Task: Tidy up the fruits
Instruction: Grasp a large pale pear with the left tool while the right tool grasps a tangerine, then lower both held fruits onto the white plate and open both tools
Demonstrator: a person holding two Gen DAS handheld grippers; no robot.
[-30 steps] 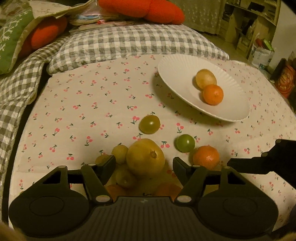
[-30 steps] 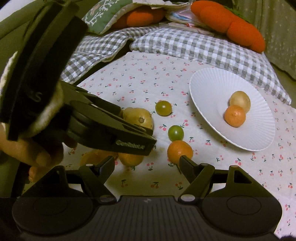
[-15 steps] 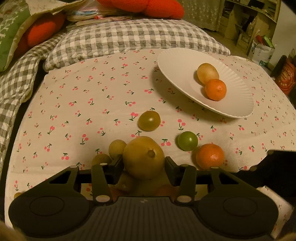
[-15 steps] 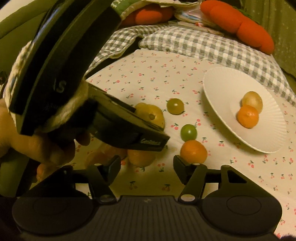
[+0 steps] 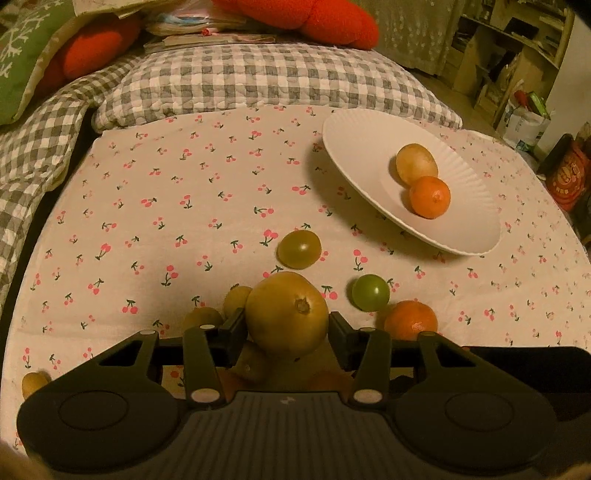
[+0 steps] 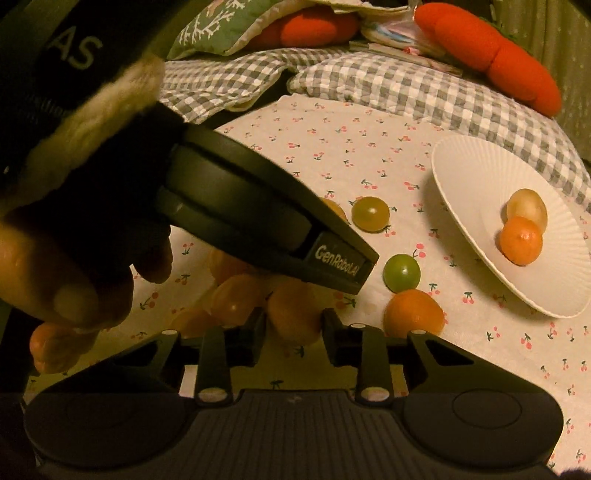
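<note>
Both grippers are at work over the near pile of fruit. In the left wrist view, the left gripper (image 5: 287,325) pinches a large round yellow-brown fruit with a stem nub (image 5: 287,313), one black pad on each side of it. In the right wrist view, the right gripper (image 6: 293,326) has just been closing, and its pads now press on a small orange citrus fruit (image 6: 293,317) at the near edge of the pile. A bare hand (image 6: 62,273) with a fleece-cuffed sleeve holds the left gripper's black body across the left of that view.

All of this lies on a white cloth printed with small red cherries (image 5: 155,206). To the far right sits a white ribbed paper plate (image 5: 369,144), carrying a pale brown round fruit (image 5: 416,163) that touches an orange tangerine (image 5: 430,196) just nearer. Between plate and pile lie an olive-green round fruit (image 5: 299,248), a brighter green round fruit (image 5: 370,292) and a loose orange tangerine (image 5: 410,319) just right of the left gripper. Smaller yellowish fruits (image 5: 236,298) crowd behind the left pad. A grey-and-white checked quilt (image 5: 266,85) and a red-orange plush cushion (image 5: 317,18) lie at the far side.
</note>
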